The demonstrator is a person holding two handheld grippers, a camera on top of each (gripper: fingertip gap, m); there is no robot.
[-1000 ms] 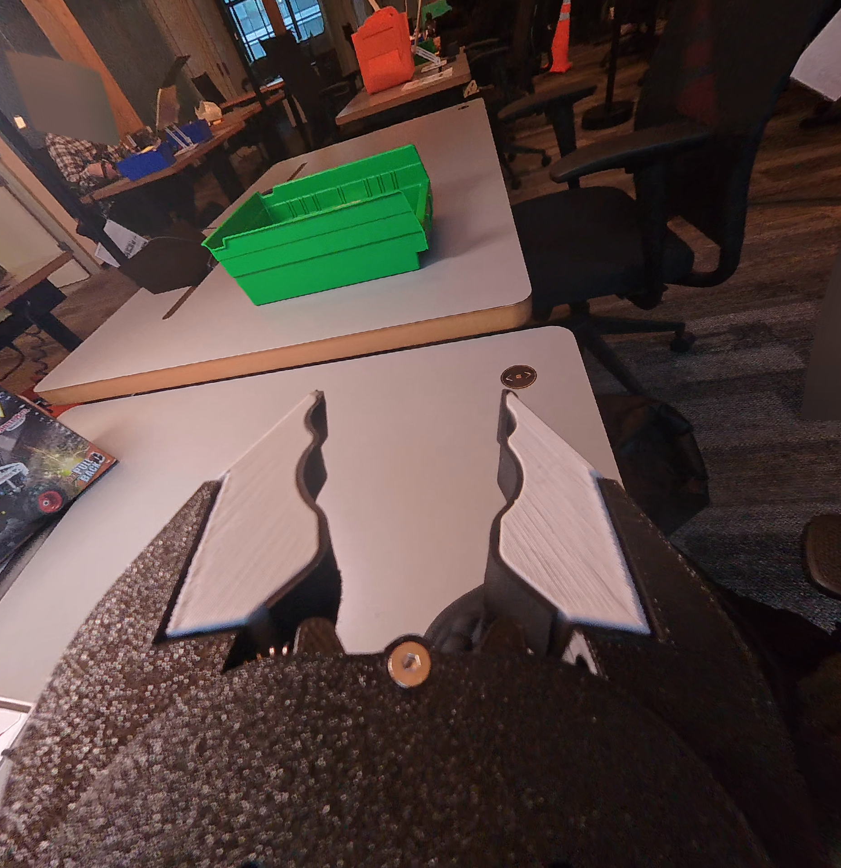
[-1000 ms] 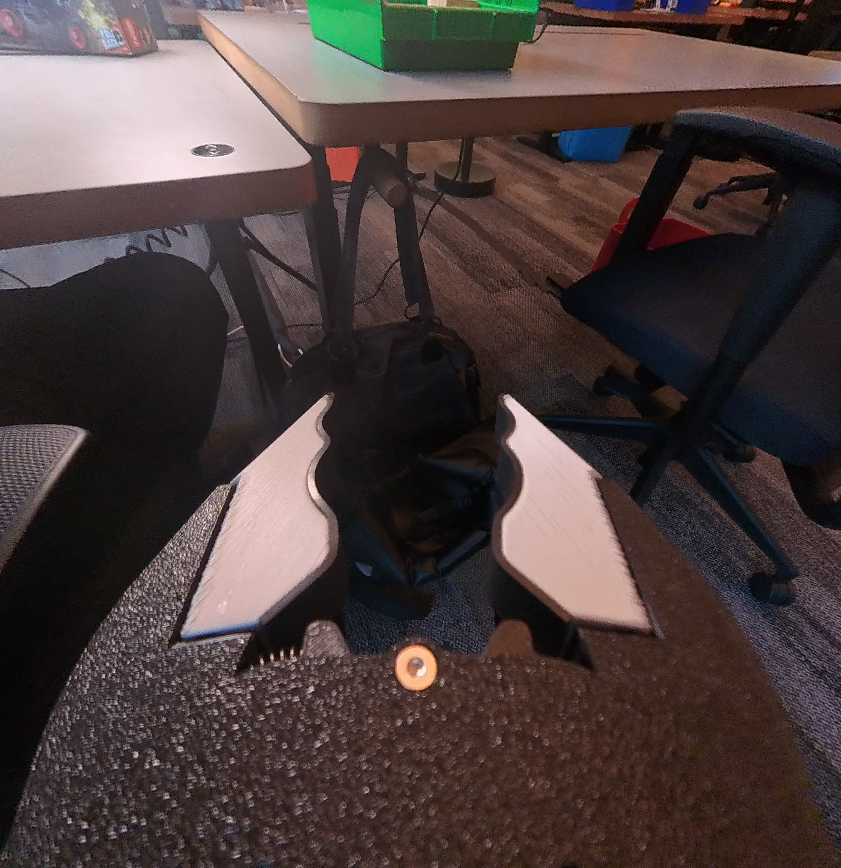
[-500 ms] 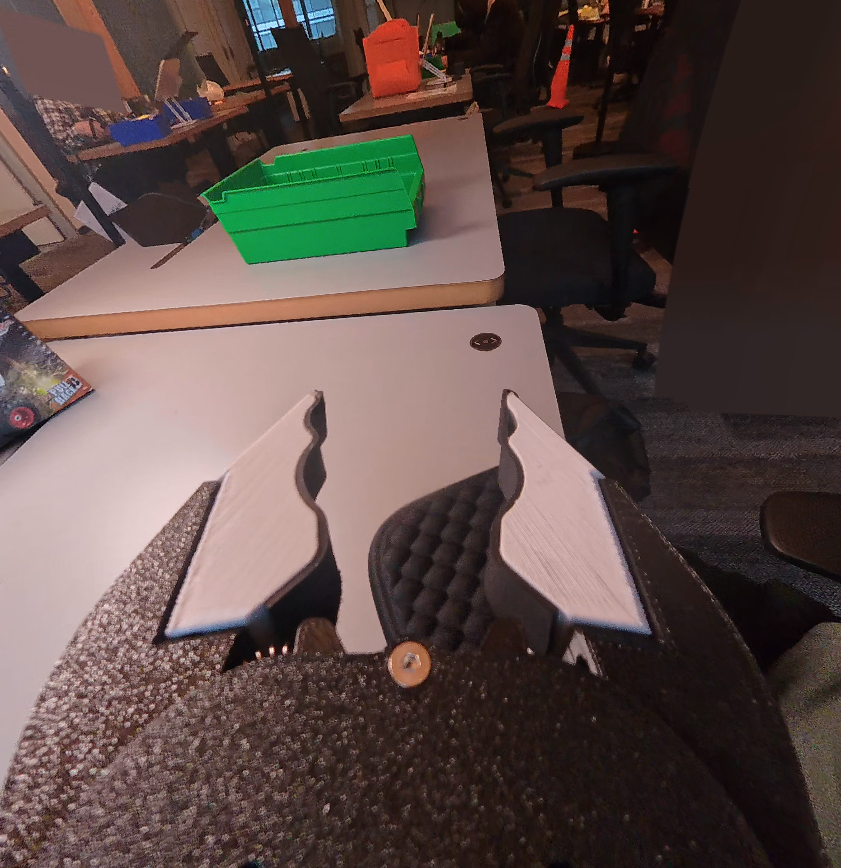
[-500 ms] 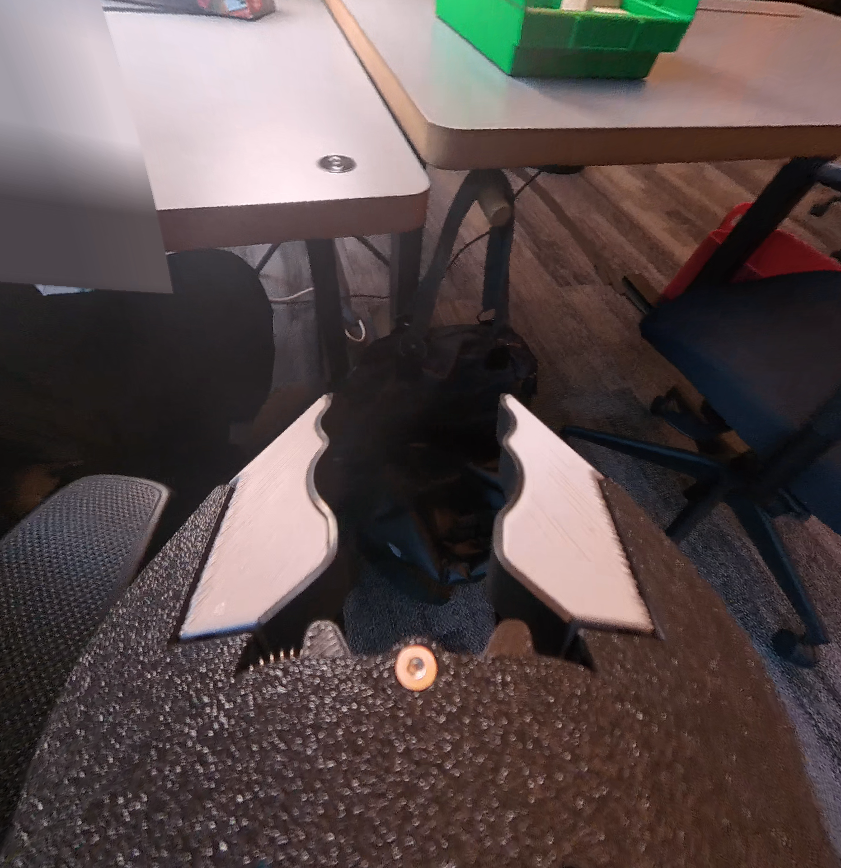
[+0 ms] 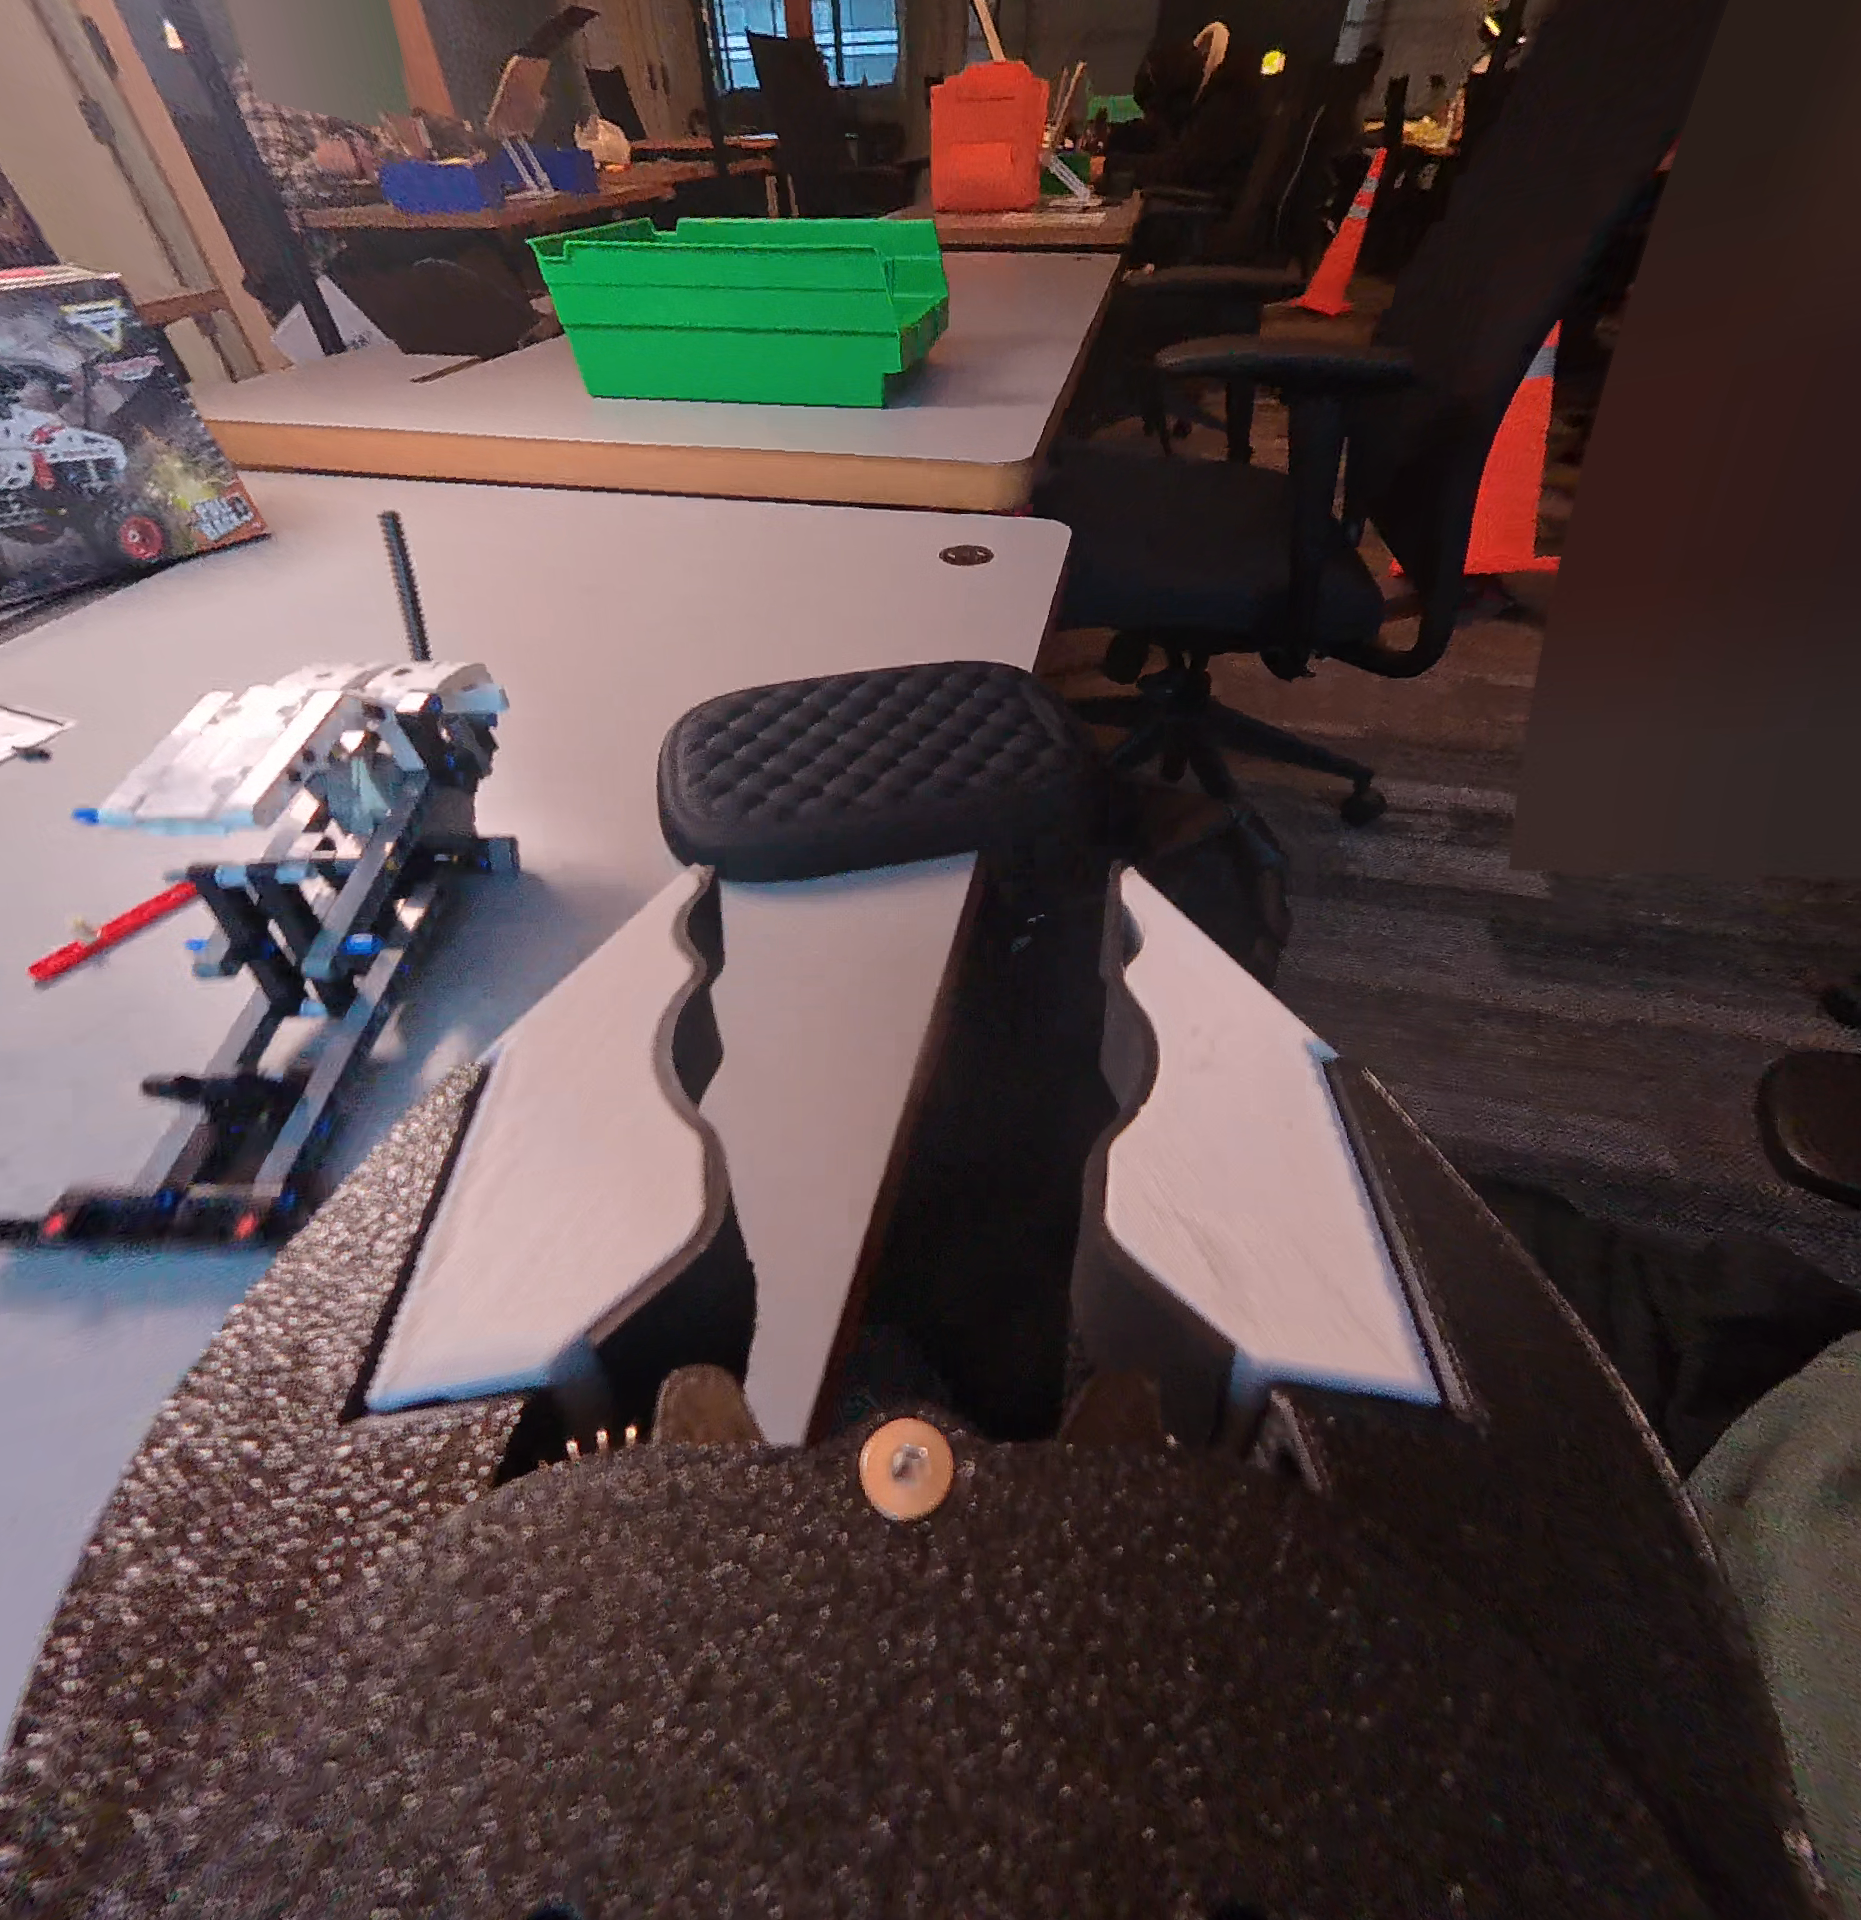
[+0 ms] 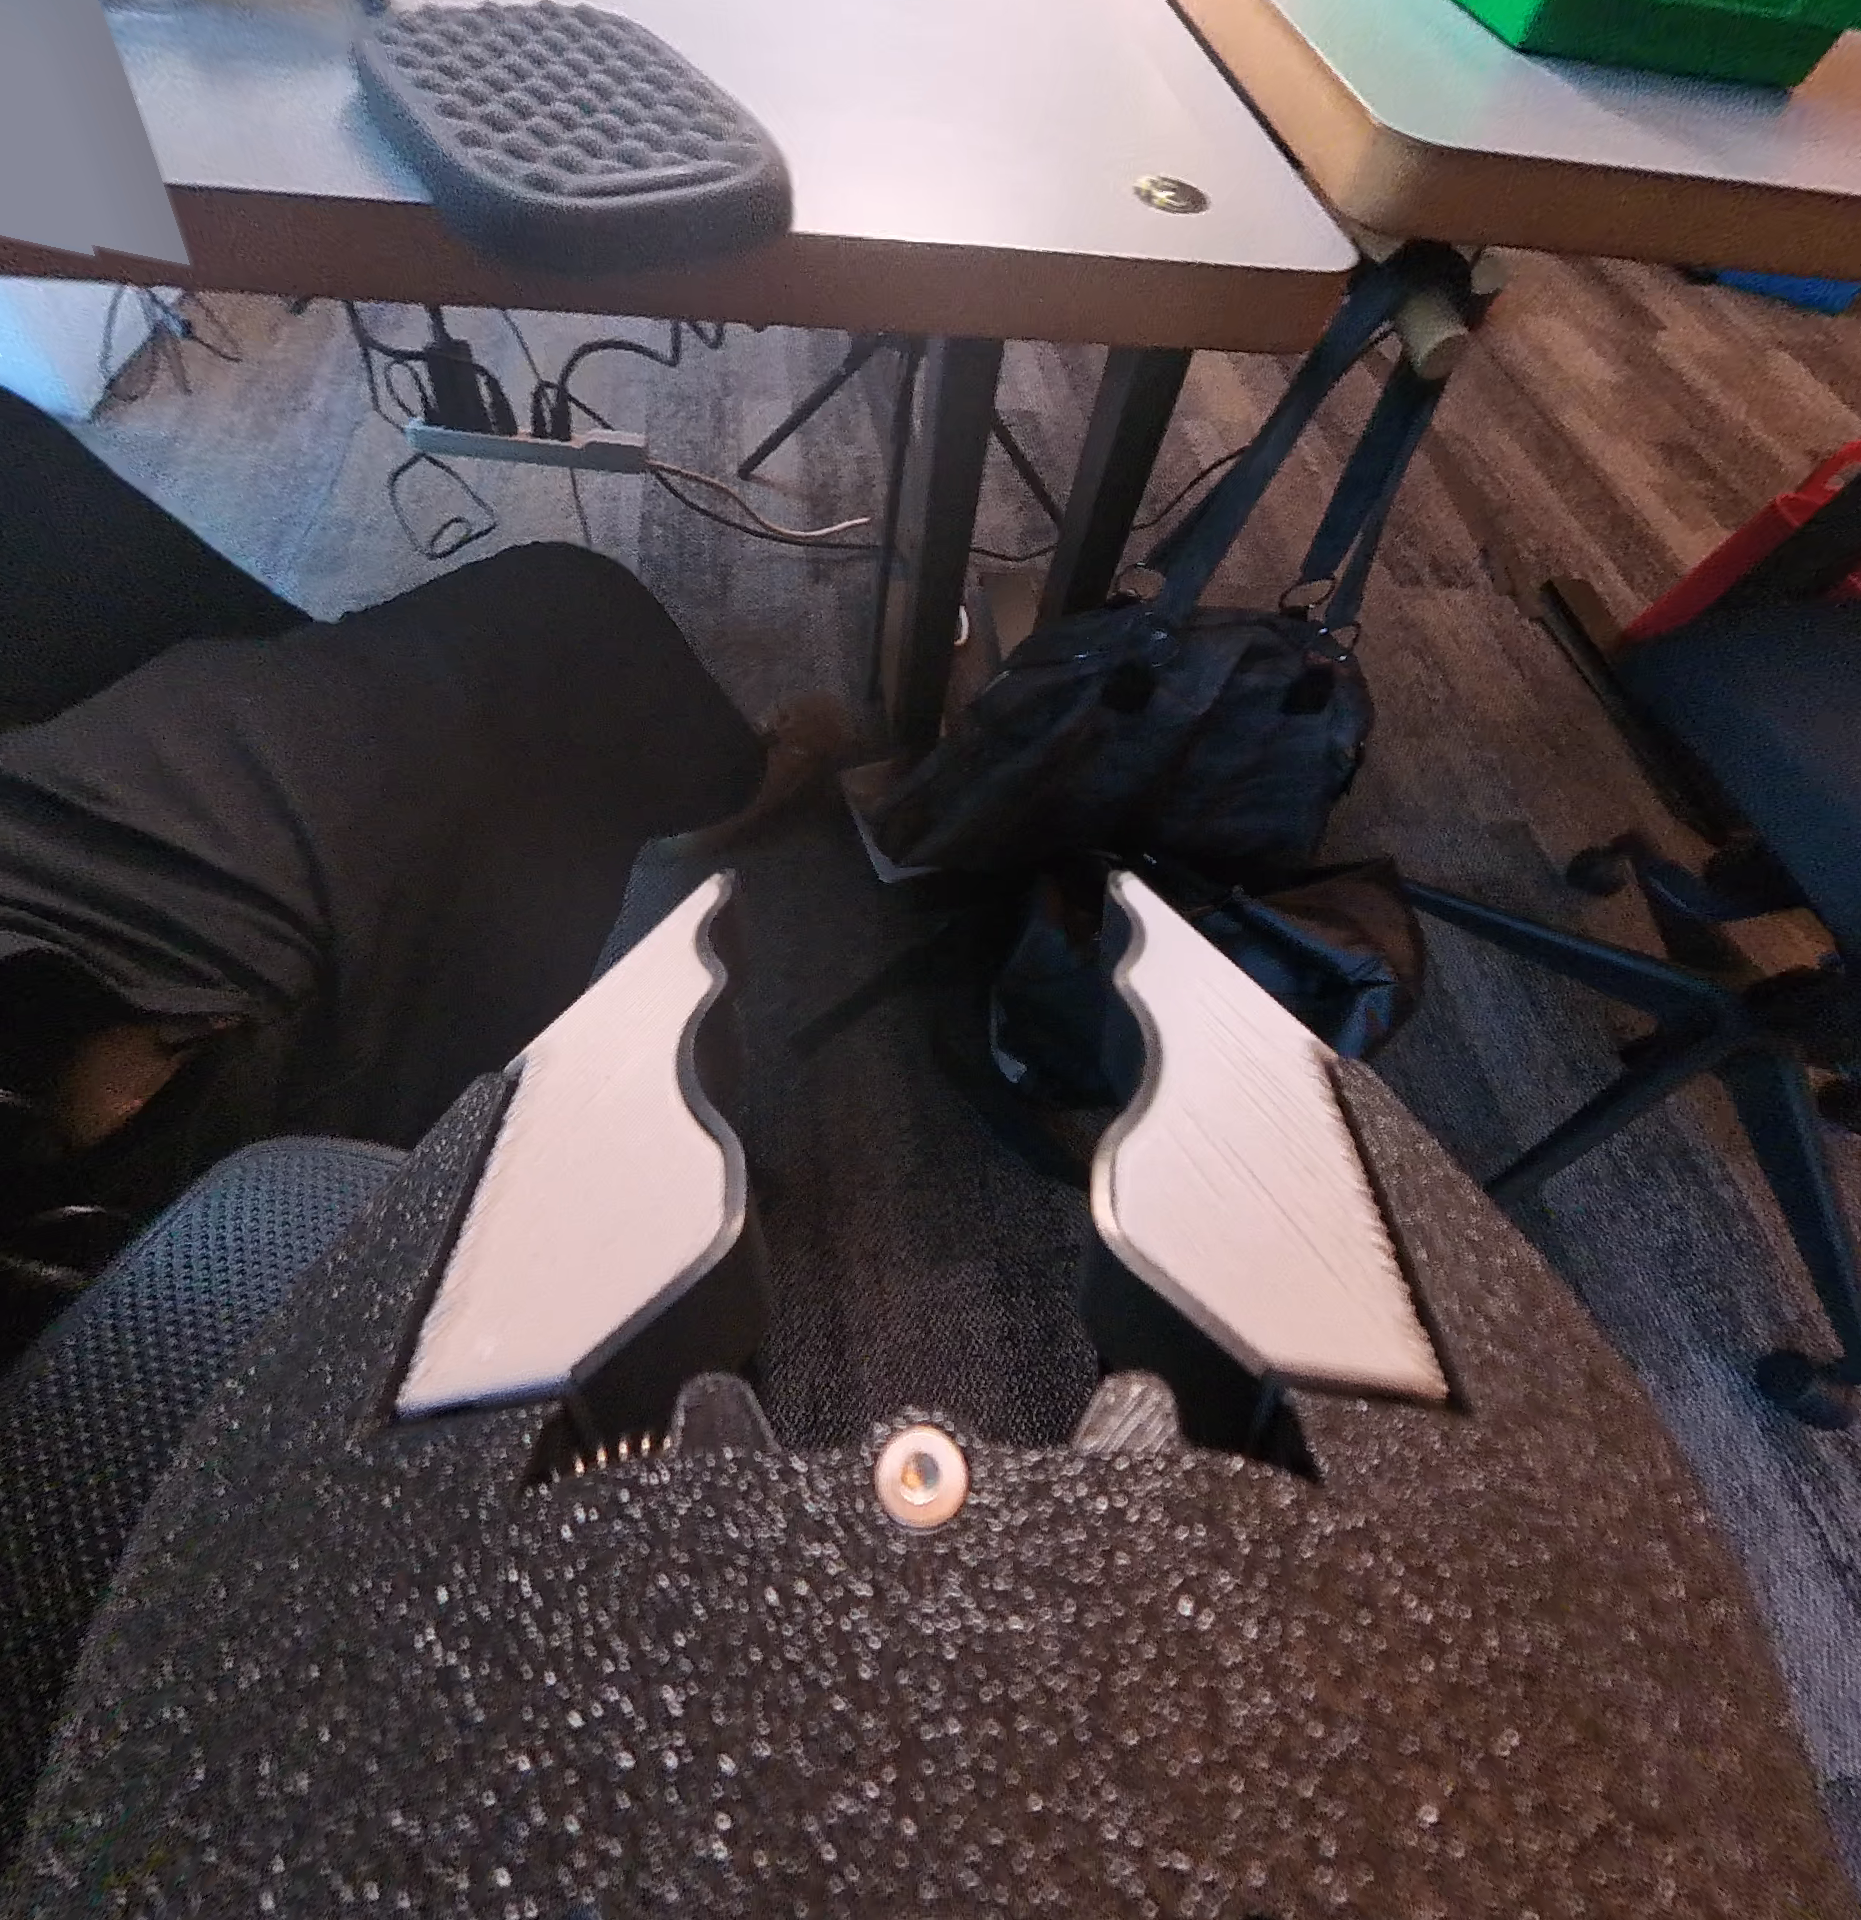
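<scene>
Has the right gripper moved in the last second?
Yes. The right gripper has risen: the near table, seen edge-on before, now shows its top from above.

I see printed lettering only on the toy box [image 5: 69, 436] w/ monster-truck art, approx 10 o'clock on the near desk [image 5: 614, 582] in my left wrist view; not repeating it. Paper sheet [image 5: 6, 727] at 9 o'clock: too small to read. Right wrist view: nothing legible.
</scene>
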